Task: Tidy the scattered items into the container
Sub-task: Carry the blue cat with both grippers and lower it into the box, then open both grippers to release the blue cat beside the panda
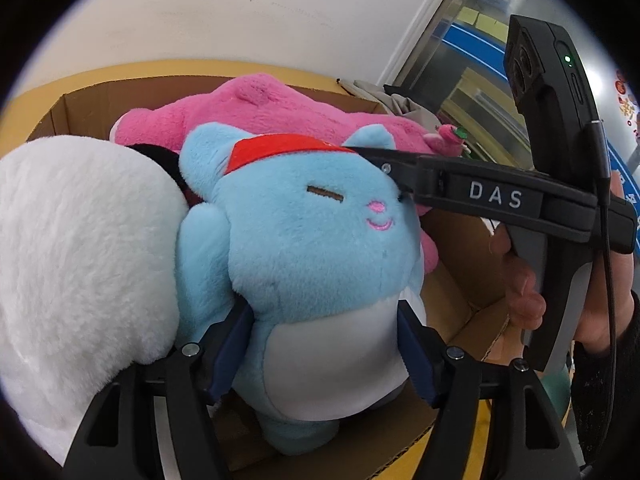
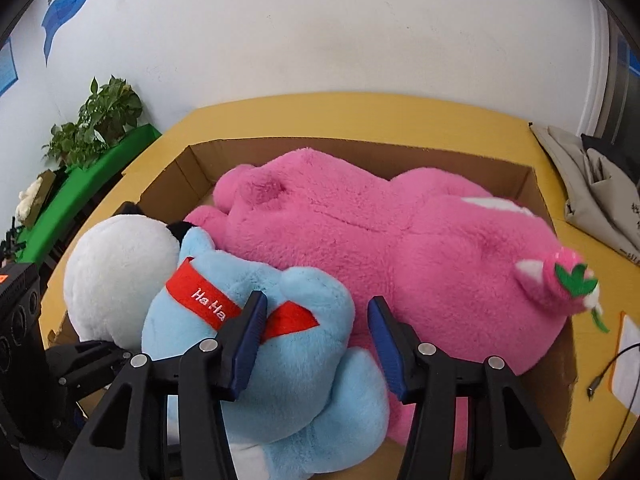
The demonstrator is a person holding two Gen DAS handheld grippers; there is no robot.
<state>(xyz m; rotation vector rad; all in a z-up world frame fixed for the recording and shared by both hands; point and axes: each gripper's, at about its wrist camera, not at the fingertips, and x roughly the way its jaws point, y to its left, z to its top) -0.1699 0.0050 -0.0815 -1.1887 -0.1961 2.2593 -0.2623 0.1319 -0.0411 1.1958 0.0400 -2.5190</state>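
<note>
White wall backs a yellow tabletop (image 2: 360,112) carrying an open cardboard box (image 2: 400,152). Inside the box, a blue plush cat (image 1: 304,248) with a red headband (image 2: 208,300) stands upright near the front wall, its white belly between the left gripper's (image 1: 320,348) blue pads, which press its sides. At nine o'clock from the cat, touching it, sits a white plush (image 1: 80,240) with black ears. Behind both, from twelve to three o'clock, lies a large pink plush bear (image 2: 400,248), a strawberry (image 2: 568,280) on its ear. The right gripper (image 2: 316,344) hovers partly open over the cat's head, one pad touching the headband, gripping nothing. A hand (image 1: 524,284) holds its handle. At ten o'clock beyond the table stands a leafy potted plant (image 2: 100,116).
</note>
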